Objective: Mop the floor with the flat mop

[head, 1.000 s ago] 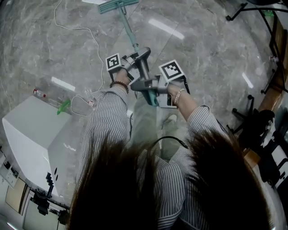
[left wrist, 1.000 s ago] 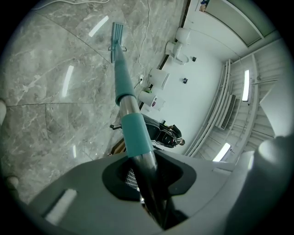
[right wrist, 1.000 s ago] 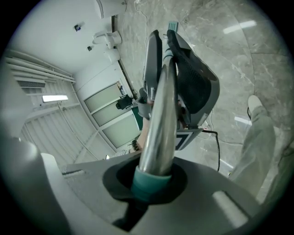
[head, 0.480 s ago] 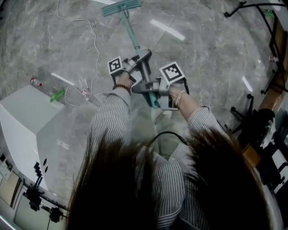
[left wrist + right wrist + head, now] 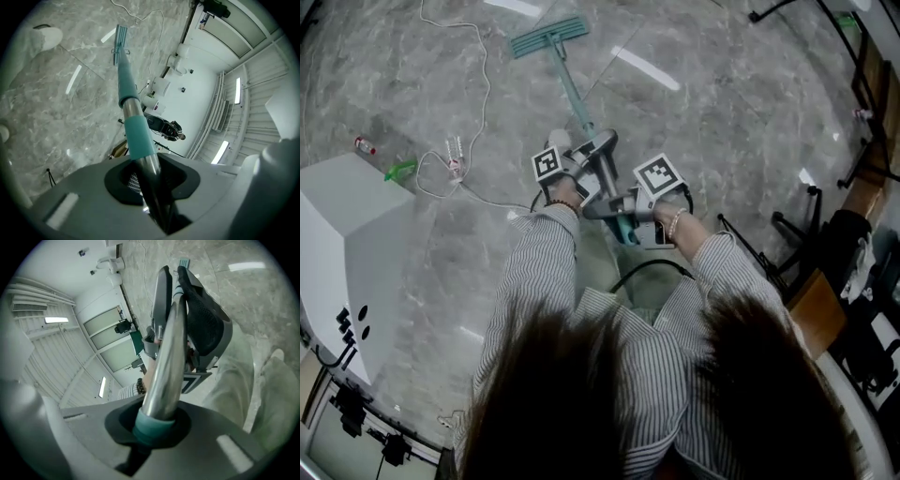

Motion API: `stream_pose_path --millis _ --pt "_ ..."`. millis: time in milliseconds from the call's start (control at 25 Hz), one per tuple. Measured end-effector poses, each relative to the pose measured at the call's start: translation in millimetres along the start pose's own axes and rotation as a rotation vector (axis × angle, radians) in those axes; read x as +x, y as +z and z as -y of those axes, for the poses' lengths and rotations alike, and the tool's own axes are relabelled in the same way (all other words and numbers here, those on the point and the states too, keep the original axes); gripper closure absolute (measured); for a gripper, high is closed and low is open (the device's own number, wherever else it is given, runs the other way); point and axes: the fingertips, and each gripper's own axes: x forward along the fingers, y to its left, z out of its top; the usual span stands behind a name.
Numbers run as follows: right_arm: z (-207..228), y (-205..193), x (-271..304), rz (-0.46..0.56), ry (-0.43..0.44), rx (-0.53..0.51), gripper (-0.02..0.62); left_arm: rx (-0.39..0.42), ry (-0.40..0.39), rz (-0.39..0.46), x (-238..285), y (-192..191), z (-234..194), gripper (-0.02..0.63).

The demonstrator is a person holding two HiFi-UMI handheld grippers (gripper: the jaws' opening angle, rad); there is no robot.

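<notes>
Gripping what, those tongs of yours?

Both are on the mop (image 5: 572, 89). My left gripper (image 5: 598, 142) is clamped on the bare metal of the pole, just under the teal sleeve. My right gripper (image 5: 617, 208) is clamped further back, on the teal collar near my body. The left gripper view and right gripper view both show the jaws tight on the pole, no gap.

Mop's where?

Mop head (image 5: 548, 36) lies flat on the grey marble floor (image 5: 722, 122), well ahead of me. The pole slants back from it up to my hands.

Around it?

A white cable (image 5: 478, 84) loops over the floor left of the pole, apart from it. Further left there's a small bottle (image 5: 364, 145), a green bit (image 5: 398, 171) I can't identify, and a white box (image 5: 347, 244). Dark stands (image 5: 797, 225) are off to the right. My striped sleeves (image 5: 534, 262) fill the bottom of the head view.
</notes>
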Motion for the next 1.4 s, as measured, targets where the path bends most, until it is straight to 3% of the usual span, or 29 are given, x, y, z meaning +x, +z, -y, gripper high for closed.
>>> stream_pose_path --millis 320,600,840,1040,1400 --pt "32 -129 -17 -0.032 0.033 0.031 0.594 -0.063 0.011 0.018 -54 -120 -35 0.535" --pt "42 -205 -5 -0.069 0.083 0.072 0.594 -0.154 0.007 0.032 -101 -182 -48 0.549" --pt "42 -232 -11 -0.065 0.137 0.098 0.594 -0.174 0.065 -0.059 -110 -216 -56 0.558" --pt "40 -233 -14 -0.044 0.205 0.085 0.592 -0.158 0.098 -0.101 -108 -220 -60 0.56" --pt "49 -242 4 -0.049 0.214 0.072 0.592 -0.173 0.073 -0.079 -125 -220 -63 0.566"
